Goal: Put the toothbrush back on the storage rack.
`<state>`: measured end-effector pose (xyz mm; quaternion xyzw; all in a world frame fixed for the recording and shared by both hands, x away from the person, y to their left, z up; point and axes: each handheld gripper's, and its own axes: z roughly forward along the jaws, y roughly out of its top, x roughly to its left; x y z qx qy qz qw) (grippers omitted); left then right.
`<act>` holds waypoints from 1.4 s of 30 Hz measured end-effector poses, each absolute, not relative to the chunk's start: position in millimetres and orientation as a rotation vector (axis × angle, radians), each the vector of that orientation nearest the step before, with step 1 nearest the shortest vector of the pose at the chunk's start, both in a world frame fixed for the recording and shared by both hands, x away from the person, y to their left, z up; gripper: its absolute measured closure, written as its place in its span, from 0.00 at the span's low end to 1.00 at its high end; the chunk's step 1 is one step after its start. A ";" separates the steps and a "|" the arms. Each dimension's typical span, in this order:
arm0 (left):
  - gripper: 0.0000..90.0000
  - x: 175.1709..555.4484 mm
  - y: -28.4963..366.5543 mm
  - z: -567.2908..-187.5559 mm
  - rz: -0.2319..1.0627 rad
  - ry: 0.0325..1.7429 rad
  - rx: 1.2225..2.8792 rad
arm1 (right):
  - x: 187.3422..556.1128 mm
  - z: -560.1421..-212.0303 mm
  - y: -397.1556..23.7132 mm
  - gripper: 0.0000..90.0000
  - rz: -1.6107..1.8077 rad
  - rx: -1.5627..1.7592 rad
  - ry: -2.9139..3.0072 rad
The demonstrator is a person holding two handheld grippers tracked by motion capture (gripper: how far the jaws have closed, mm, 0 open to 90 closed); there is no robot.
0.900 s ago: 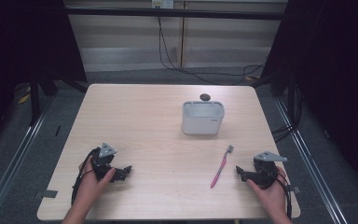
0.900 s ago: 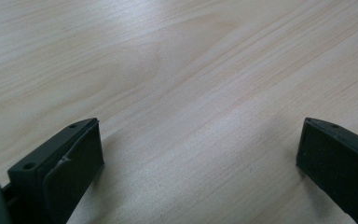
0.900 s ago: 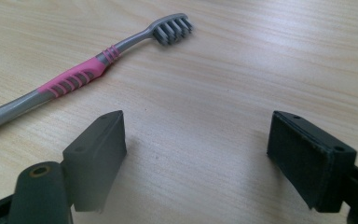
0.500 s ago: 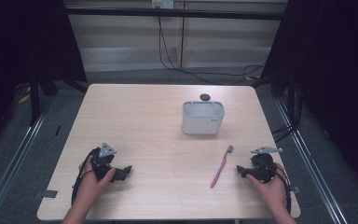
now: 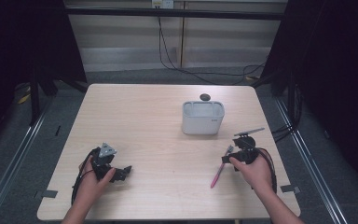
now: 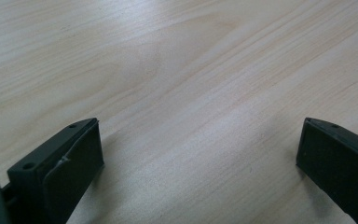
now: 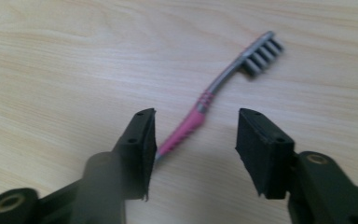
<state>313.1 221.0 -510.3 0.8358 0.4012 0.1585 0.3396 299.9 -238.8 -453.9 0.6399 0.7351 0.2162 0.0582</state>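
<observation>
My right tongs (image 7: pixel 196 140) hang just over the pink toothbrush (image 7: pixel 223 88), jaws apart and not pressing it, its handle running between them while the bristled head lies beyond on the pale wooden surface (image 5: pixel 144 121). The toothbrush (image 5: pixel 220 168) lies in front of the white bin (image 5: pixel 203 118), though whether a pad grazes the handle I cannot quite tell. My left tongs (image 6: pixel 196 154) are spread wide over bare wood.

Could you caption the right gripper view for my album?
Open right hand-held gripper poised above a pink toothbrush on the wooden table.
</observation>
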 end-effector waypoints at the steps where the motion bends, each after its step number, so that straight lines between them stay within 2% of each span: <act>1: 0.00 313.1 221.0 -510.3 0.413 1.044 2.176 | 302.1 -454.8 -235.0 0.56 0.645 1.959 2.231; 11: 0.00 313.3 221.2 -510.1 0.409 1.042 2.179 | 313.9 -461.1 -231.4 0.69 0.544 2.129 2.193; 22: 0.00 313.3 221.2 -510.1 0.409 1.042 2.179 | 316.2 -469.9 -223.9 0.71 0.487 2.140 2.221; 28: 0.00 313.4 221.2 -510.2 0.409 1.040 2.178 | 316.0 -470.1 -218.2 0.81 0.424 2.069 2.236; 31: 0.00 313.4 221.1 -510.2 0.408 1.040 2.178 | 317.1 -470.2 -219.2 0.90 0.403 2.072 2.234; 42: 0.00 313.4 221.1 -510.2 0.408 1.040 2.178 | 319.1 -470.4 -222.3 0.91 0.424 2.065 2.252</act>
